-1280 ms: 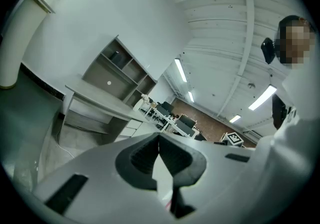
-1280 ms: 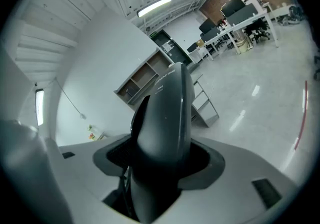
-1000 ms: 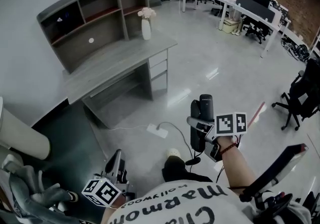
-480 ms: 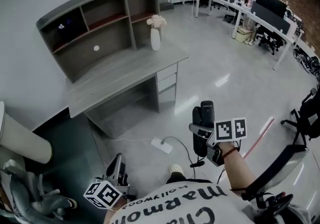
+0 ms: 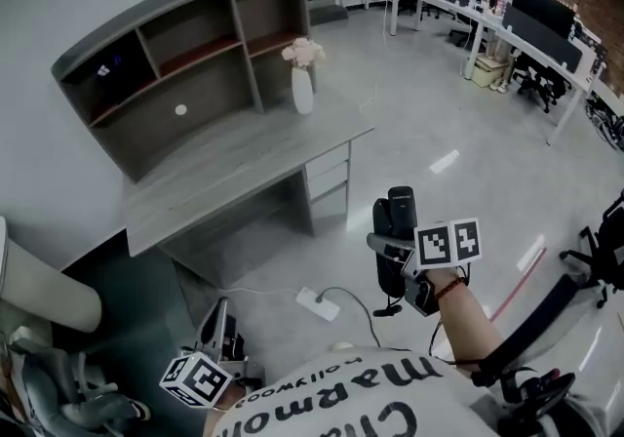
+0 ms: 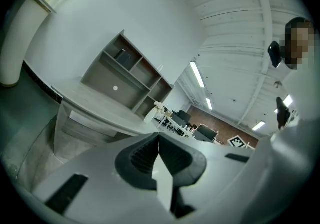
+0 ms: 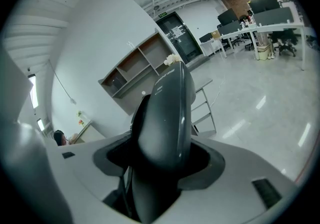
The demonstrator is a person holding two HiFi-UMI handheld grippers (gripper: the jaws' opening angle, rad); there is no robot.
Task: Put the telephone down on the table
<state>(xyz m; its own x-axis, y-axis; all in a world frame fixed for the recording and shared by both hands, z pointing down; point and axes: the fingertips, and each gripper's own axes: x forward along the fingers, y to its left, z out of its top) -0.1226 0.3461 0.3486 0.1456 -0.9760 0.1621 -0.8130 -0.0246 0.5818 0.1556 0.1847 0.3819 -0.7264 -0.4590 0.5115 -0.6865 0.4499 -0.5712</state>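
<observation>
The right gripper (image 7: 160, 168) has its fingers clenched on a dark telephone (image 7: 167, 113), long axis upright, over the floor, well apart from the table (image 5: 244, 167) and off its right front corner. The left gripper (image 6: 159, 154), fingers closed and empty, hangs low. On the table, a vase (image 5: 303, 91) holds flowers.

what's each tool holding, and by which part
Right tool grips the dark grey plastic telephone handset near its middle; left tool is shut, holding nothing.
</observation>
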